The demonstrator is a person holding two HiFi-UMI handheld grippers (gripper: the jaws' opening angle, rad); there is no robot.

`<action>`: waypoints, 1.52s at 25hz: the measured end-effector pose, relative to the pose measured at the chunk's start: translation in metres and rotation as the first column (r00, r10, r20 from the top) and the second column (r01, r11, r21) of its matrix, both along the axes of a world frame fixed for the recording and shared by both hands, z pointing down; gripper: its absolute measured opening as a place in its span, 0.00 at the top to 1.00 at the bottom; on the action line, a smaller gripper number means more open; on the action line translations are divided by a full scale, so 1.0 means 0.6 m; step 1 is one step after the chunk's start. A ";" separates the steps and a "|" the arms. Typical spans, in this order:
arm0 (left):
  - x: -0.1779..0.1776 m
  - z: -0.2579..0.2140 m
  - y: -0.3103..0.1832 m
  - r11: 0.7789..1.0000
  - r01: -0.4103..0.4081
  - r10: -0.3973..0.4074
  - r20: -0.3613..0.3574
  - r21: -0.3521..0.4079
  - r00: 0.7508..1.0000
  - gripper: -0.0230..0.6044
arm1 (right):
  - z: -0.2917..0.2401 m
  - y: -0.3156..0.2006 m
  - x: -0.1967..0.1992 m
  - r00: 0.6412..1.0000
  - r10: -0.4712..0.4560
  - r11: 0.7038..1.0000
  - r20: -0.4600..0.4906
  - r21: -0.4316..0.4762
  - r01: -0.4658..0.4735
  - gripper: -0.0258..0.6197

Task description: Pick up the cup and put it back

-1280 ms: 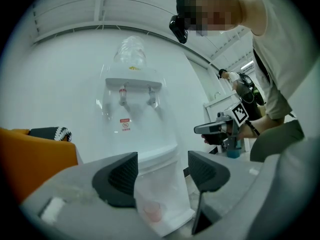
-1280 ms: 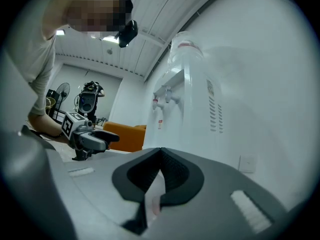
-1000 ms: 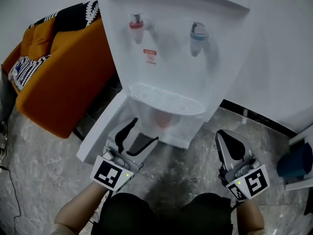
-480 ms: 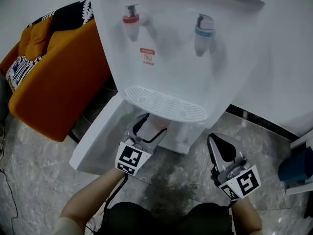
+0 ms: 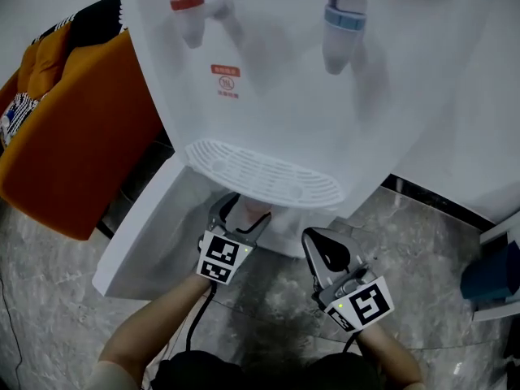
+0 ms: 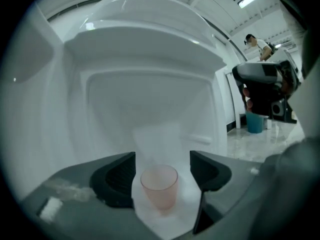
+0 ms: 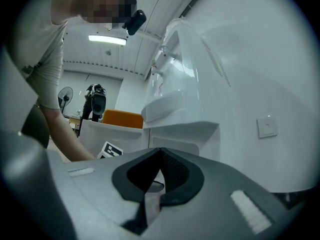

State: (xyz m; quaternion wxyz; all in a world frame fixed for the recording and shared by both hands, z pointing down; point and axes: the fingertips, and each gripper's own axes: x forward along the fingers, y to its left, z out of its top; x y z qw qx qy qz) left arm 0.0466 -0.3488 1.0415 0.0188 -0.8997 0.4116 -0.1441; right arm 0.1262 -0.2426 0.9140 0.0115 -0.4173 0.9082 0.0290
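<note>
While the left tongs point(image 6: 162, 165) are opening around the pink cup point(image 6: 160, 188), low in the middle inside the water cooler point(image 5: 284, 104), they should be sliding in straight without bumping it. The right tongs point(image 7: 159, 156) are sitting shut, empty.

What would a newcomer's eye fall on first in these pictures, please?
A white water dispenser fills the head view, red tap and blue tap at its top. In the recess under its drip tray a pink cup stands untouched between the opening jaws of the left tool. An orange sofa sits left.
</note>
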 end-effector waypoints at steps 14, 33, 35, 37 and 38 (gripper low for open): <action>0.024 0.120 -0.065 0.981 0.140 -0.139 0.013 -0.138 0.990 0.33 | 0.084 -0.048 -0.031 1.000 -0.009 0.995 -0.018 -0.099 0.008 0.96; 0.028 0.066 0.033 0.999 -0.017 0.019 0.046 -0.044 0.999 0.36 | 0.078 0.002 -0.038 0.997 -0.063 0.990 -0.050 -0.127 0.056 0.96; 0.027 0.043 0.065 0.997 -0.069 0.070 0.052 -0.028 0.996 0.36 | 0.064 0.019 -0.047 0.991 -0.101 0.990 -0.085 -0.106 0.092 0.96; 0.020 0.022 0.090 0.995 -0.097 0.098 0.064 -0.015 0.993 0.36 | 0.044 0.037 -0.056 0.983 -0.142 0.988 -0.119 -0.085 0.132 0.96; 0.016 0.009 0.101 0.994 -0.107 0.107 0.070 -0.006 0.992 0.36 | 0.033 0.047 -0.060 0.978 -0.159 0.986 -0.135 -0.080 0.149 0.96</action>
